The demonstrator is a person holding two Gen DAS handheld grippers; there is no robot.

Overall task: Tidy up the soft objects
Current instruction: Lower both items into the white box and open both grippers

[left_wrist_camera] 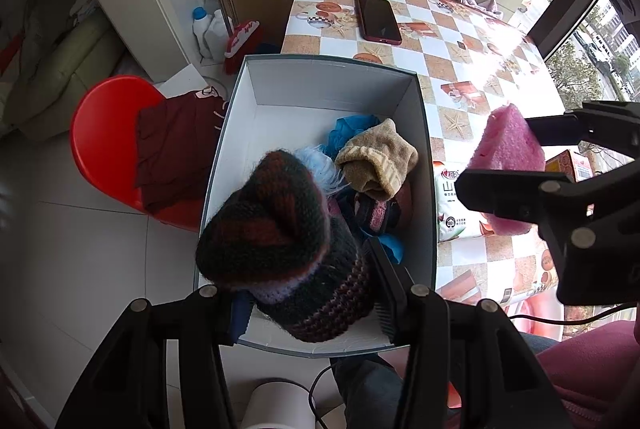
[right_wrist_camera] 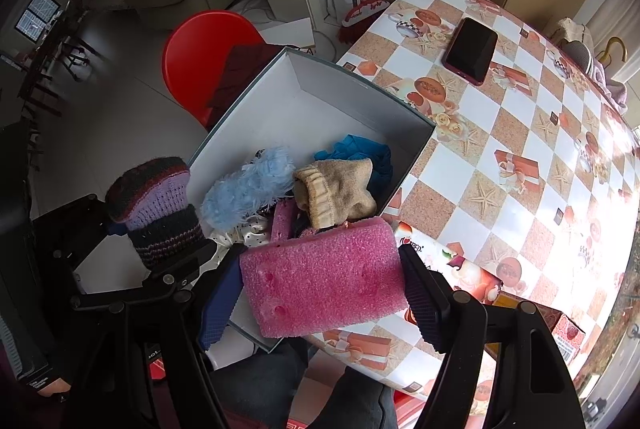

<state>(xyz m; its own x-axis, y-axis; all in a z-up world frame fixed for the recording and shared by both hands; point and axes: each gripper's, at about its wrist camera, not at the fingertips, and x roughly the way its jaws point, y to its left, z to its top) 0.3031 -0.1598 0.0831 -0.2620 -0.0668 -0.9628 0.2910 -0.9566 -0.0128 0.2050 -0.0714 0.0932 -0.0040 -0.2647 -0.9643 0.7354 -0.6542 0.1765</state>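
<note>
My left gripper (left_wrist_camera: 308, 293) is shut on a dark striped knitted hat (left_wrist_camera: 280, 241) and holds it over the near end of an open grey box (left_wrist_camera: 332, 77). The hat also shows in the right wrist view (right_wrist_camera: 156, 205). The box (right_wrist_camera: 344, 117) holds a beige sock (left_wrist_camera: 380, 161), a fluffy light-blue item (right_wrist_camera: 248, 189), blue cloth (left_wrist_camera: 352, 129) and other soft pieces. My right gripper (right_wrist_camera: 320, 289) is shut on a pink foam sponge (right_wrist_camera: 320, 277) above the box's near right corner; it appears in the left wrist view (left_wrist_camera: 508, 149) to the right of the box.
The box sits at the edge of a table with a checkered cloth (left_wrist_camera: 460, 41). A phone (left_wrist_camera: 378, 19) lies at the far end. A tissue pack (left_wrist_camera: 456, 205) and a small carton (left_wrist_camera: 570, 163) lie right of the box. A red chair (left_wrist_camera: 108, 145) with dark red cloth stands left.
</note>
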